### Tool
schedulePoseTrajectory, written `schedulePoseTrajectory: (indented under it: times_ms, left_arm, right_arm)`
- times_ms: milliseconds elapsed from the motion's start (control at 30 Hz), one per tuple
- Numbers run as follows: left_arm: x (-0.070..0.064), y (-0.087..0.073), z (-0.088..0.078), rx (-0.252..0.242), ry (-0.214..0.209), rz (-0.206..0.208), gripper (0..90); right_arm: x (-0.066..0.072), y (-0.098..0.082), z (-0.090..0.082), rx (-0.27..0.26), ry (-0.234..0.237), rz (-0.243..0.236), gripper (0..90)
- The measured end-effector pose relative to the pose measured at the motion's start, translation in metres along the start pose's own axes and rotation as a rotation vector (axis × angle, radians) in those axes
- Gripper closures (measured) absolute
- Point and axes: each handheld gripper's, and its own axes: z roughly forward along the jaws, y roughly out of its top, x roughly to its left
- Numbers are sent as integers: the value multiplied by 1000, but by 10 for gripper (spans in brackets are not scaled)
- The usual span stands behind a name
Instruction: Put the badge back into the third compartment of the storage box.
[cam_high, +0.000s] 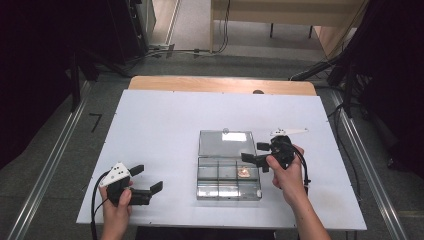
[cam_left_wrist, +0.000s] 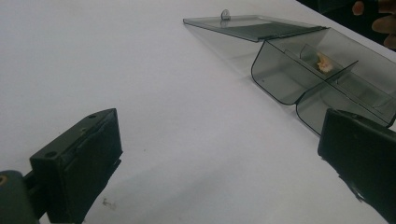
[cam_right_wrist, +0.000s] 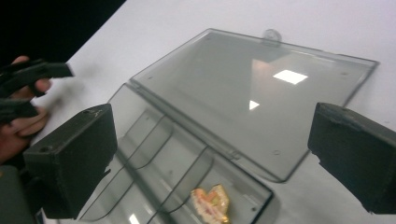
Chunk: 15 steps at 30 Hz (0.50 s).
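My right gripper (cam_right_wrist: 210, 154): jaws wide apart, nothing between them. Trinket (cam_right_wrist: 211, 204) in box (cam_right_wrist: 154, 163) compartment just below jaws. Left gripper (cam_left_wrist: 210, 163): jaws spread, nothing held, box ahead. Risk: jaw tip snags divider, box skids on table (cam_high: 150, 130).

Even overhead light, glare on the open lid (cam_right_wrist: 289, 76), dark surroundings.

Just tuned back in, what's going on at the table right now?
A clear compartment box lies on the white table, its lid swung fully open and lying flat. A small gold-pink trinket sits in a compartment on the box's right side. The right gripper hovers open right beside it, nothing between its jaws. The left gripper waits open, well clear to the box's left.
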Motion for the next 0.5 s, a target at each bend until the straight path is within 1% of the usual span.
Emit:
schedulePoseTrajectory:
  times_ms: [67,133,167,233,267,333,400,500]
  left_arm:
    - [0,0,0,2,1,1,0]
    - [0,0,0,2,1,1,0]
    - [-1,0,0,1,0,0,0]
    - [-1,-1,0,2,0,-1,0]
    - [0,-1,0,2,0,-1,0]
    - [-1,-1,0,1,1,-2,0]
    - [0,-1,0,0,3,-3,0]
    - [-1,-1,-1,-5,6,-7,0]
  right_arm:
    - [-3,1,1,-1,-25,16,2]
    - [-6,2,3,1,-25,32,2]
    - [-8,2,4,6,-17,36,3]
    - [-11,3,5,7,12,65,4]
    - [-12,3,6,5,18,66,11]
    - [-13,4,7,3,-6,73,27]
    - [-14,5,8,2,-16,81,41]
    - [-16,7,10,3,-43,94,47]
